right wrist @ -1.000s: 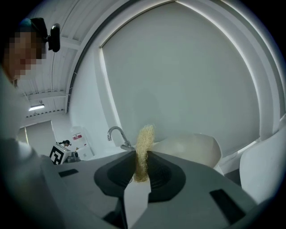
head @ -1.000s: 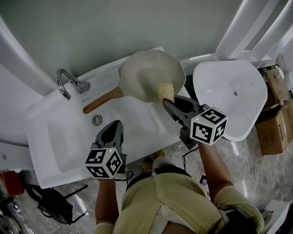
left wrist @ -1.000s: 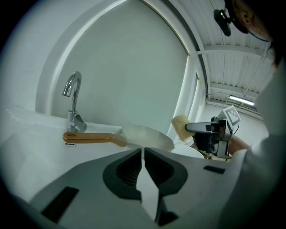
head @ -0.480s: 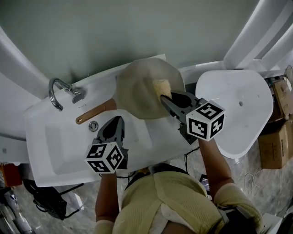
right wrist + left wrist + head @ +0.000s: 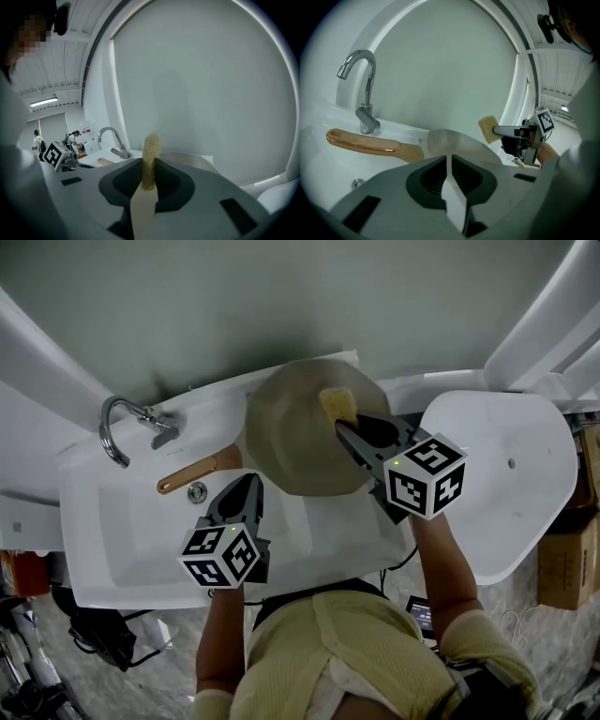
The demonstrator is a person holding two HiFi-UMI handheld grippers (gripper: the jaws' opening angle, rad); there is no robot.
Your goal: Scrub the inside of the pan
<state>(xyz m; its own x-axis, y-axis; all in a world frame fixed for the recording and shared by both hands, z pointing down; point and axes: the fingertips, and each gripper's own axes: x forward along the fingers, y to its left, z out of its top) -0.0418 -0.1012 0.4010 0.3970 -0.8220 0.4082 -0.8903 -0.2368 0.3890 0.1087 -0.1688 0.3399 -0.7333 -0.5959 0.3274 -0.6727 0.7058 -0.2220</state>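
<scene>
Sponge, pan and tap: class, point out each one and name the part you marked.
Sponge (image 5: 339, 405): head view, its top face.
Pan (image 5: 298, 446): head view, middle of its bowl.
Tap (image 5: 369, 91): left gripper view, its upright pipe.

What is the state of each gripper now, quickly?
Left gripper: closed, nothing held.
Right gripper: closed on the sponge.

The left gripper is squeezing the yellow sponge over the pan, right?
Not quite. It is the right gripper that squeezes the yellow sponge over the pan. The right gripper view shows the sponge pinched between its jaws. The left gripper is shut with nothing in it.
</scene>
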